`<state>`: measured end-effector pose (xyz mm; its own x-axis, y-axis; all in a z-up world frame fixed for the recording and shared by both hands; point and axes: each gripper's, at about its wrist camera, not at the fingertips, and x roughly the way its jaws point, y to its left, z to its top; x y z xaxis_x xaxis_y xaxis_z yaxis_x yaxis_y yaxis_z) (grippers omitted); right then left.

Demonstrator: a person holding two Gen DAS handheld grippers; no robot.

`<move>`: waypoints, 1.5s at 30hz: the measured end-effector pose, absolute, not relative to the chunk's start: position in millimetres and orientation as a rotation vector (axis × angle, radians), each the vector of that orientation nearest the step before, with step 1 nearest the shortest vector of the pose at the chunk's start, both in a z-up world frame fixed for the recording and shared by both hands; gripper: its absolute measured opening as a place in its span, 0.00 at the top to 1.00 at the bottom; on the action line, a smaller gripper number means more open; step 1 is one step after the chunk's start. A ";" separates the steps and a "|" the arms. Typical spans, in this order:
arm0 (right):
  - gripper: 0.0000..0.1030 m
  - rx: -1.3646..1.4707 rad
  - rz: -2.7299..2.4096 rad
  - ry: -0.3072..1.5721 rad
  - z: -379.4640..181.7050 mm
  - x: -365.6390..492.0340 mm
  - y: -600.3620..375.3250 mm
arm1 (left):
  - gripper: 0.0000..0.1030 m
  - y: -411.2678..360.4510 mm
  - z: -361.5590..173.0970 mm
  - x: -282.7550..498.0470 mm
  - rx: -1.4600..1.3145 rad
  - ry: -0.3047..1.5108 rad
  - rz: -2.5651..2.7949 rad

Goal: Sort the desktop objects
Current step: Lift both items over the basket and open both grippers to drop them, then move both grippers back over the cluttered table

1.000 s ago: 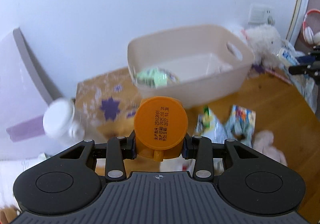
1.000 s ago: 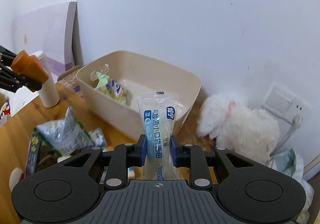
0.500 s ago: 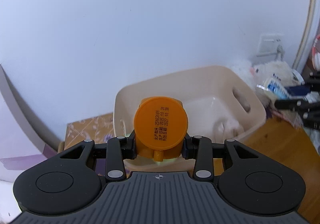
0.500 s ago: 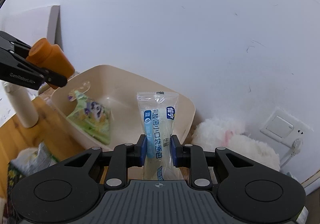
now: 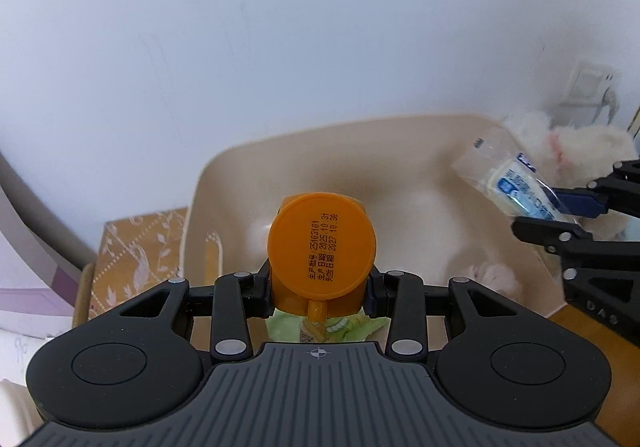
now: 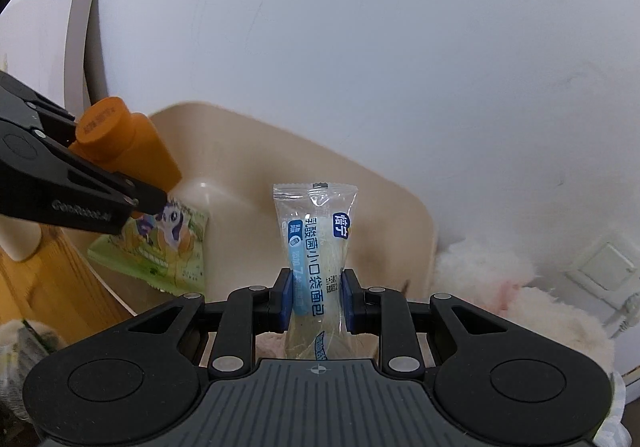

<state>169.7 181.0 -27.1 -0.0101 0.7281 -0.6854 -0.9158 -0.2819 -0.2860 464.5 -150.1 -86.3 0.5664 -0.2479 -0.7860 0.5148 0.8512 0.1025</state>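
Your left gripper (image 5: 320, 289) has its jaws closed on an orange bottle (image 5: 322, 251), cap end facing the camera. Seen from your right wrist, this gripper (image 6: 136, 195) reaches in from the left edge, pointing rightward and a little down. Your right gripper (image 6: 316, 301) has its jaws pressed against both sides of a clear packet (image 6: 316, 259), which stands upright between them. From your left wrist, the right gripper (image 5: 560, 215) enters at the right edge, pointing leftward.

Matte black left claw (image 5: 320, 289) and right claw (image 6: 316, 301): ribbed grey base, silver screws, blue pads (image 6: 285, 299).
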 end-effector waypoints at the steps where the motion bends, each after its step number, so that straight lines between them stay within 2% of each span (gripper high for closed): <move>1: 0.77 -0.917 1.629 0.284 -31.5 169.1 183.0 | 0.62 -152.8 -91.9 466.2 0.348 0.869 -0.457; 12: 0.76 -1.009 1.585 0.318 -58.3 169.0 196.2 | 0.61 -165.0 -125.1 462.5 0.405 0.949 -0.436; 14: 0.64 -1.012 1.583 0.313 -58.8 170.5 194.3 | 0.61 -164.0 -124.9 464.4 0.382 0.969 -0.446; 16: 0.59 -0.995 1.575 0.314 -57.2 173.4 192.0 | 0.58 -162.6 -123.0 460.5 0.378 0.956 -0.464; 18: 0.54 -0.981 1.566 0.315 -54.9 175.5 187.8 | 0.39 -161.3 -120.0 458.6 0.383 0.947 -0.480; 20: 0.42 -0.953 1.558 0.313 -50.1 174.4 177.2 | 0.34 -158.4 -115.1 454.3 0.376 0.916 -0.469; 21: 0.31 -0.939 1.555 0.316 -48.2 178.0 173.2 | 0.33 -156.7 -112.5 453.1 0.366 0.913 -0.470; 22: 0.25 -0.930 1.556 0.313 -45.4 176.0 167.1 | 0.33 -154.1 -109.4 452.0 0.354 0.916 -0.470; 27: 0.08 -0.923 1.567 0.238 -35.3 170.1 137.1 | 0.33 -140.3 -92.3 442.3 0.346 0.883 -0.479; 33: 0.00 -0.880 1.581 0.195 -12.1 166.4 106.2 | 0.32 -119.7 -63.0 426.2 0.315 0.840 -0.465; 38: 0.00 -0.849 1.603 0.199 0.4 163.7 83.0 | 0.32 -98.2 -40.5 400.8 0.339 0.793 -0.472; 45: 0.00 -0.803 1.646 0.309 -4.6 170.7 33.3 | 0.30 -62.6 -31.4 368.2 0.325 0.815 -0.498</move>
<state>170.7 33.3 -4.6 -0.0427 0.7578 -0.6511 -0.9425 -0.2467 -0.2254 368.2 -62.6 -31.4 0.5812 -0.2965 -0.7578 0.5393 0.8377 0.0858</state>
